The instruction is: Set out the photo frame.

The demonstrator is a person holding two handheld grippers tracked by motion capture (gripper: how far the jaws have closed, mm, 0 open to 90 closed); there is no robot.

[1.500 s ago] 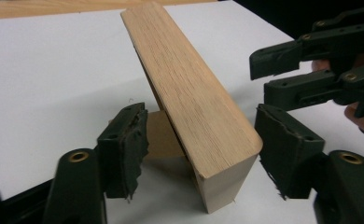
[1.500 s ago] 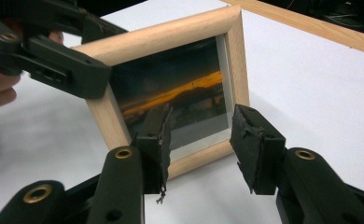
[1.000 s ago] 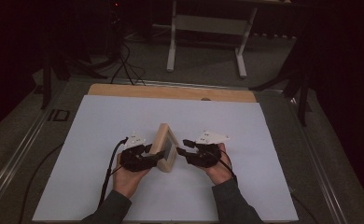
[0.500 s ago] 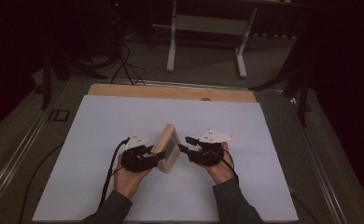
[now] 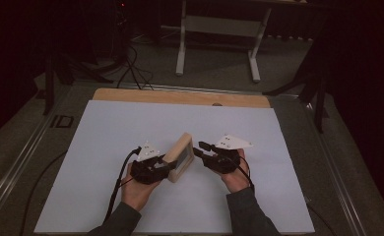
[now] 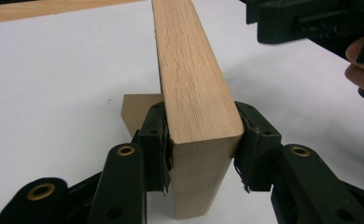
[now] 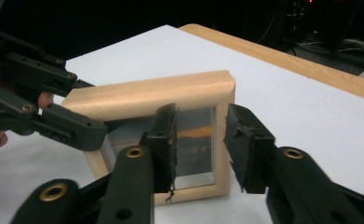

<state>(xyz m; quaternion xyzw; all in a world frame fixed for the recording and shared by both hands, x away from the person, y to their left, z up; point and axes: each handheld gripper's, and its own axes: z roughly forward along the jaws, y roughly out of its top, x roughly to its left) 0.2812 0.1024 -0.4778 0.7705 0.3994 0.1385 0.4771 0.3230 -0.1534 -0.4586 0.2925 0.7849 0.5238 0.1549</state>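
Pinching the wooden frame (image 6: 196,93) upright on the surface (image 5: 106,132), left gripper (image 5: 153,169) clamps its edge, right gripper (image 7: 199,144) jaws spread nearby.

Black claws (image 6: 201,154) — brass rivets; grey sleeves (image 5: 121,223).

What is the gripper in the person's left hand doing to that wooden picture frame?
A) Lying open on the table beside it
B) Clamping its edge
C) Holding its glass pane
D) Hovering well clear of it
B: in the left gripper view, the left gripper has its fingers pressed against both faces of the wooden picture frame edge.
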